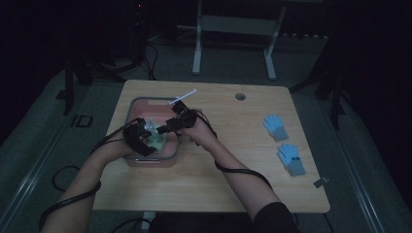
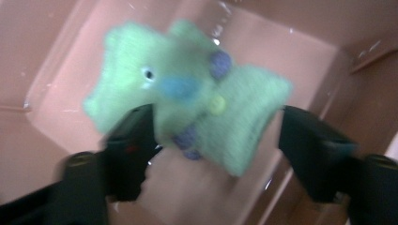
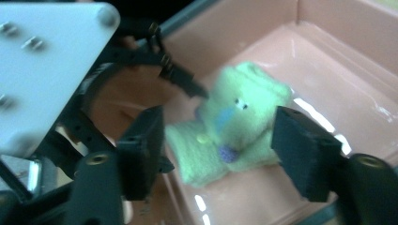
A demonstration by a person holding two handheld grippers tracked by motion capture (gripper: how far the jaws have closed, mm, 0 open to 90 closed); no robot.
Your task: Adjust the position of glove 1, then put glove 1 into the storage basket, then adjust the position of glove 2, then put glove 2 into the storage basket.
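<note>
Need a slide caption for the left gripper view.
Open left gripper above green gloves lying in the pink bin.

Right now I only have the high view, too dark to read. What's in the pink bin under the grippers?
Observer: A pale green knitted glove with small blue and yellow dots, lying on the floor of the pink plastic bin.
Operator: Is the left gripper holding it?
Observer: No. In the left gripper view the left gripper has its jaws apart, either side of the glove, pads not pressing on it.
Operator: And the right one?
Observer: The right gripper is open too; in the right gripper view its jaws stand wide with the glove lying loose beyond them.
</note>
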